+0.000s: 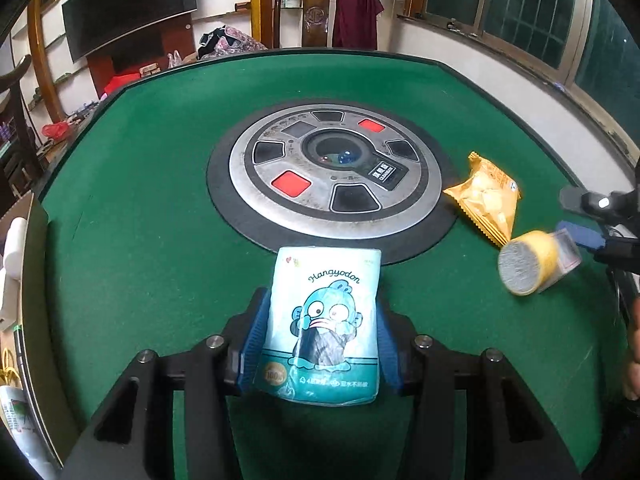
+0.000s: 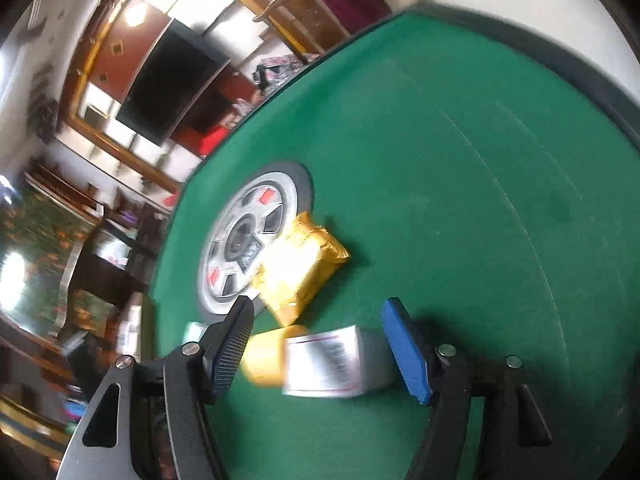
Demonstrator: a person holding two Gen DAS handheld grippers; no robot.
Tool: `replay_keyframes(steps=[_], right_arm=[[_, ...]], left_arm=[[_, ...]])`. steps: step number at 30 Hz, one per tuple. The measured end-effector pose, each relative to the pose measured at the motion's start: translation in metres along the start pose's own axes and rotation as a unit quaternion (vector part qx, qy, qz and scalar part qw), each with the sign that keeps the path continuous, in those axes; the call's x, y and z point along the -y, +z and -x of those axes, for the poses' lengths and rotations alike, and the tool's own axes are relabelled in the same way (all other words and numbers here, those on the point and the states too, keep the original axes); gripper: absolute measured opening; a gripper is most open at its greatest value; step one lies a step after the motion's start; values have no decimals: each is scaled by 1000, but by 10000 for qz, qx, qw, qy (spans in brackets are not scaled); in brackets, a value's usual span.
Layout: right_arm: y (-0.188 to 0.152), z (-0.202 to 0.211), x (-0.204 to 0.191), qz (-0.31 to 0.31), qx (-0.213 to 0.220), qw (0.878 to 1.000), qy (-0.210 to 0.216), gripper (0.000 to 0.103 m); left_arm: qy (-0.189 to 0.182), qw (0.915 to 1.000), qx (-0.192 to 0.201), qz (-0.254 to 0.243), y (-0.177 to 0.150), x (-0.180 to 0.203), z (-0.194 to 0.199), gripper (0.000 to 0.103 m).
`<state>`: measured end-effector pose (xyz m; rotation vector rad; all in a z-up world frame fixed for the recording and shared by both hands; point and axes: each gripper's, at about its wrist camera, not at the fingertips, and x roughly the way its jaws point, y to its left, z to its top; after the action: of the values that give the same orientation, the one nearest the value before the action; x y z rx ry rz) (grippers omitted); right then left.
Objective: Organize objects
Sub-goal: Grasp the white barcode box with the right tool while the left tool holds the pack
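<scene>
My left gripper (image 1: 320, 296) is shut on a pale blue tissue pack (image 1: 320, 332) printed with a cartoon fish, its blue pads (image 1: 256, 332) pressing both sides just above the green table (image 1: 140, 240). On the right lies a yellow snack packet (image 1: 486, 196). Beside it a small bottle (image 1: 536, 266) with a yellow cap shows blurred, close to my right gripper (image 1: 566, 214). In the right wrist view the bottle (image 2: 320, 360) lies crosswise between the fingers of my right gripper (image 2: 316, 308), smeared while the fingers are sharp. The jaws stand wide and do not clamp it. The snack packet (image 2: 300, 268) is just beyond.
A round metal panel (image 1: 332, 172) with red and black buttons sits in the table's middle. A raised dark rim (image 1: 520, 128) bounds the felt. A cardboard box with white items (image 1: 16, 248) stands off the left edge. A person's hand (image 1: 634, 340) shows at the right border.
</scene>
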<state>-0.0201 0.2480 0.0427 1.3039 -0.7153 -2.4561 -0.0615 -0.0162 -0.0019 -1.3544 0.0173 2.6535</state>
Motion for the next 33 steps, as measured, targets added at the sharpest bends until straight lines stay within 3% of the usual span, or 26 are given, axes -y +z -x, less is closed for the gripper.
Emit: replay_keyframes(steps=[2,6,10,14,19,22,25,28,30,31,33], right_arm=[[-2,2,-3,223,114,9984,-503,72],[-11,18,-5,378,249,9984,-330,72],[-19,19,-16,794,309,9954,-433,75],[-26,2,-29,1058,59,9924,-632,75],[-28,3,-37,1322,177,9873,-864,75],[-23,7,-26,1172,278,9843,-1294,76],[-26,7,-30,1279,211,9858,-1071,76],[-33,-4,-41,1621,157,9776,-1335,72],[-34,-8,-39,1662,134,9756,-1430,56],[-34,-7,-37,1624,145,9758,-1456,53],[-33,-5,-35,1589,226,9763,-1455,53]], left_arm=[[-92,10000,4,32,2,-3,2,48],[-115,9999,1,-16,2,-3,-2,48],[-128,9999,5,-28,3,-4,-4,48],[-16,9999,21,-137,2,-1,-3,49],[-94,9999,14,-50,2,-6,-4,49],[-81,10000,24,-53,2,-5,-5,50],[-31,9999,30,-103,2,-3,-6,50],[-43,9999,33,-91,2,-3,-6,50],[-27,9999,30,-109,2,-2,-6,50],[-24,9999,33,-113,2,-2,-5,49],[-50,9999,69,-64,2,-3,-4,45]])
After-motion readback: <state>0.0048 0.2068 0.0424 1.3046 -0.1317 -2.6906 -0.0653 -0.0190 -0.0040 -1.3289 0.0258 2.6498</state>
